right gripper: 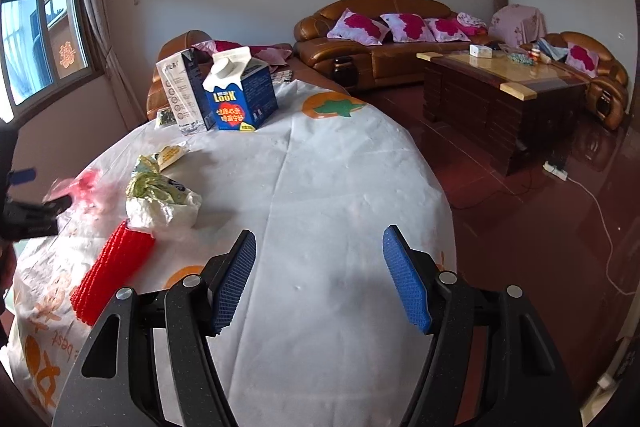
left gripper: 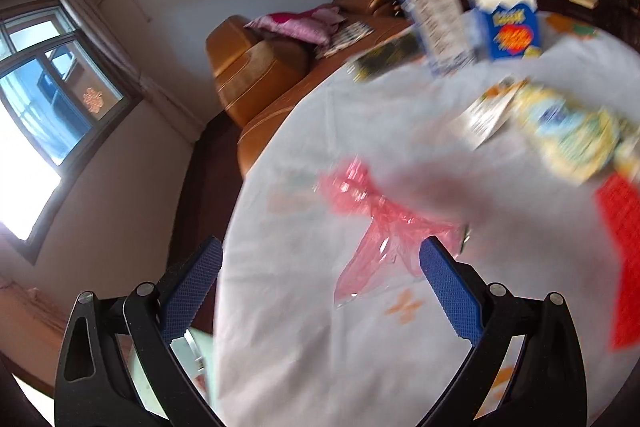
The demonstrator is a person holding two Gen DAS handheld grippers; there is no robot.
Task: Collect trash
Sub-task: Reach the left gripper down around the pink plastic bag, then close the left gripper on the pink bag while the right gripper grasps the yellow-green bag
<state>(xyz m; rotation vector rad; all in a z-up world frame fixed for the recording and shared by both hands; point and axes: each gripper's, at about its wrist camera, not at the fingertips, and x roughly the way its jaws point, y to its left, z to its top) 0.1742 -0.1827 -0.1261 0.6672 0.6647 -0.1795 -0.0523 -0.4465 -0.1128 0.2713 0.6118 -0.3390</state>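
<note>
Tongs status first: left tongs [left gripper: 320,259] are spread as wide as they go, nothing between the pads, hanging over the pink plastic bag [left gripper: 376,227] at the near-left part of the desk [left gripper: 300,347]. Bag lies flat and crumpled on the white cloth, its tail reaching toward the right pad; I can't tell if it touches. My read is that the wide stance is there to straddle a floppy, spread-out film that a narrow gap would only push around.

Right tongs [right gripper: 319,259] are parted to a middling gap, empty, hovering over bare cloth, well apart from any trash. Likely just parked while the left side works.

Trash layout: red mesh sleeve [right gripper: 114,273] and crumpled food wrapper [right gripper: 160,197] lie touching near the desk's left edge, a smaller flat packet [right gripper: 170,155] behind them. Blue milk carton [right gripper: 240,95] and white carton [right gripper: 184,93] stand upright side by side at the far edge, probably the easier rigid pickups left for later. No bin shows in either view, so the drop-off point is unknown.

View differences: the left wrist view is heavily smeared, so the print on both cartons is unreadable there; the right wrist view is sharp and shows carton labels, the sofa [right gripper: 376,39], the coffee table [right gripper: 504,83], and the left tongs from the side next to the pink bag. Only the left view shows the bag's shape and how it sits relative to the pads.
</note>
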